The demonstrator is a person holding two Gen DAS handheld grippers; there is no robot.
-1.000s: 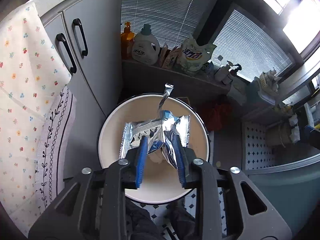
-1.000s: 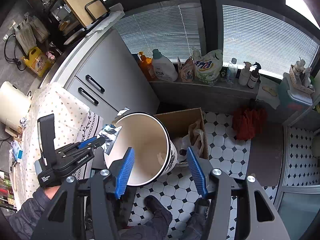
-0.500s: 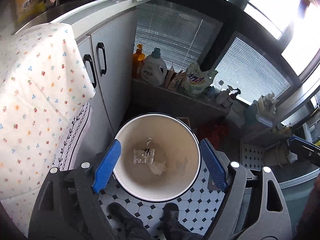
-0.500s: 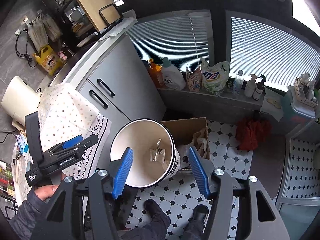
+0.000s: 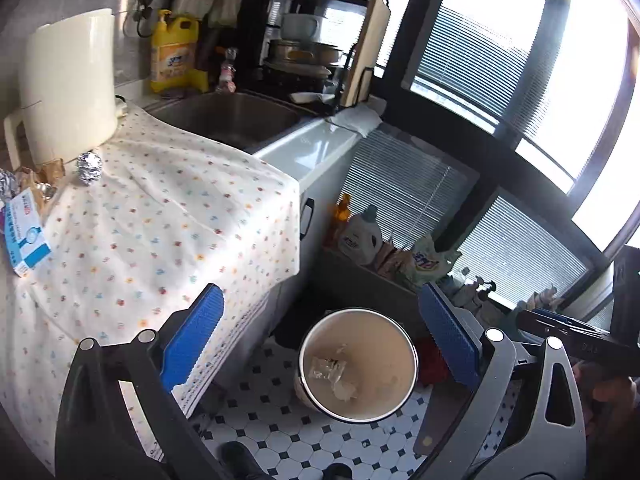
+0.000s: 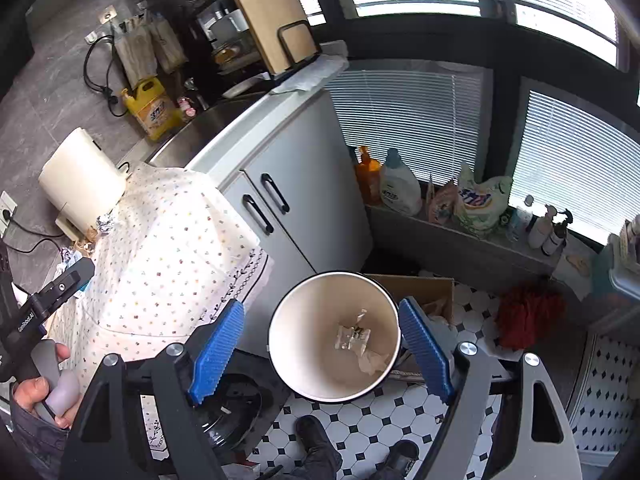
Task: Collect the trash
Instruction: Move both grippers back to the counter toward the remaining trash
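Observation:
A round cream trash bin (image 5: 356, 364) stands on the tiled floor beside the counter; it also shows in the right wrist view (image 6: 334, 336). A silver foil wrapper (image 5: 328, 368) lies at its bottom, seen too in the right wrist view (image 6: 352, 336). My left gripper (image 5: 320, 336) is open and empty, high above the bin by the counter edge. My right gripper (image 6: 322, 354) is open and empty above the bin. On the flowered cloth (image 5: 160, 216) lie a foil ball (image 5: 89, 168), a blue-white box (image 5: 24, 232) and crumpled wrappers (image 5: 36, 180).
A cream kettle (image 5: 68, 80), yellow soap bottle (image 5: 176, 52) and sink (image 5: 224, 120) sit along the counter. Detergent bottles (image 6: 396, 184) line the low ledge. A cardboard box (image 6: 424, 292) stands behind the bin. A red cloth (image 6: 528, 312) lies on the floor.
My left gripper opened and dropped the foil wrapper into the bin, then rose and swung left toward the counter. My right gripper stayed open above the bin.

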